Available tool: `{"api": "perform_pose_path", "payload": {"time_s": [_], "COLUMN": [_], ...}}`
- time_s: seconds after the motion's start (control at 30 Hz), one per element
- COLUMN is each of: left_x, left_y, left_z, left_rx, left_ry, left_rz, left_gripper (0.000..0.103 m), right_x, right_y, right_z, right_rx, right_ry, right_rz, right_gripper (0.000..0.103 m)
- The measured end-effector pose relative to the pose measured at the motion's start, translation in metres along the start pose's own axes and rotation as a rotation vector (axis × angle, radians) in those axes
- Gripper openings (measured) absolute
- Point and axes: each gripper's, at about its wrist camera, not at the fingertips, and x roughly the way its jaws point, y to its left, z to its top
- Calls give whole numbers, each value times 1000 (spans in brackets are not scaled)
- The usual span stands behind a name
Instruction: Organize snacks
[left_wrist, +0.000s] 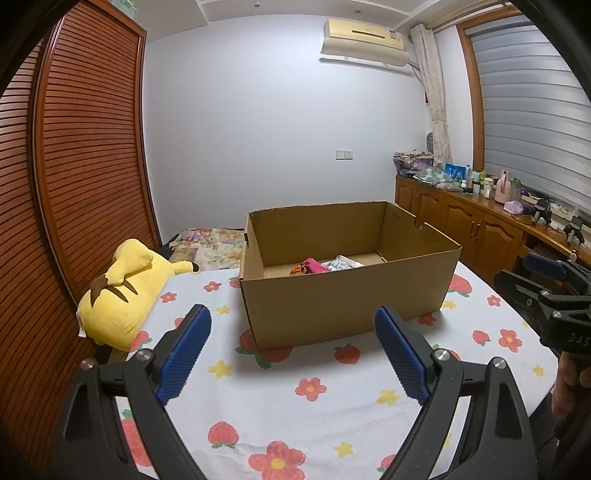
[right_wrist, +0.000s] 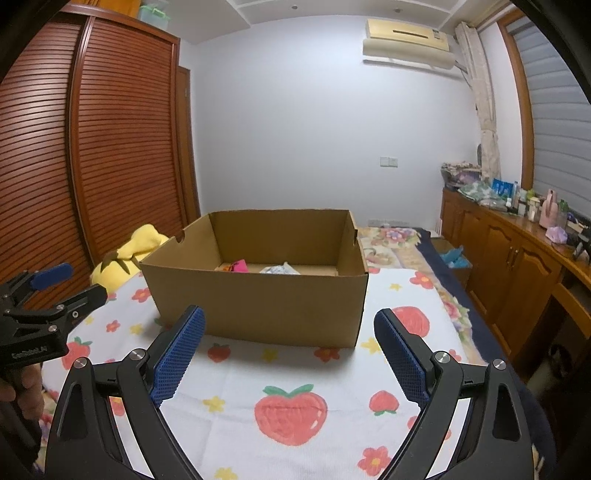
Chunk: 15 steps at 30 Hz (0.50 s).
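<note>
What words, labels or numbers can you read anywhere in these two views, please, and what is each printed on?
"DAS", cut off at the frame edge: on the body of the right gripper, seen from the left wrist.
White brand lettering on the body of the left gripper: too blurred to read.
Sticker on the air conditioner: too small to read.

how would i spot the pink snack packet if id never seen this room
Find the open cardboard box standing on the strawberry-print cover of the bed. Look over its rim to the floor of the box: the pink snack packet lies there, left of a white-and-silver packet. It is the only bright pink thing inside.
</note>
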Motion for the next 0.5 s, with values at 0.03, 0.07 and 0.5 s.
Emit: {"api": "perform_pose_path", "payload": {"time_s": [0.03, 0.07, 0.5], "left_x": [-1, -1, -3], "left_y": [0, -1, -2], "left_z": [0, 0, 0], "left_rx": [0, 1, 0], "left_ry": [-1, -1, -2], "left_rz": [-1, 1, -2], "left_gripper": [91, 91, 91], "right_x": [0, 0, -2], "right_y": [0, 0, 0], "right_z": [0, 0, -1], "right_rx": [0, 0, 1], "right_ry": [0, -1, -8], "right_rz": [-2, 0, 1], "right_gripper": [94, 95, 94]}}
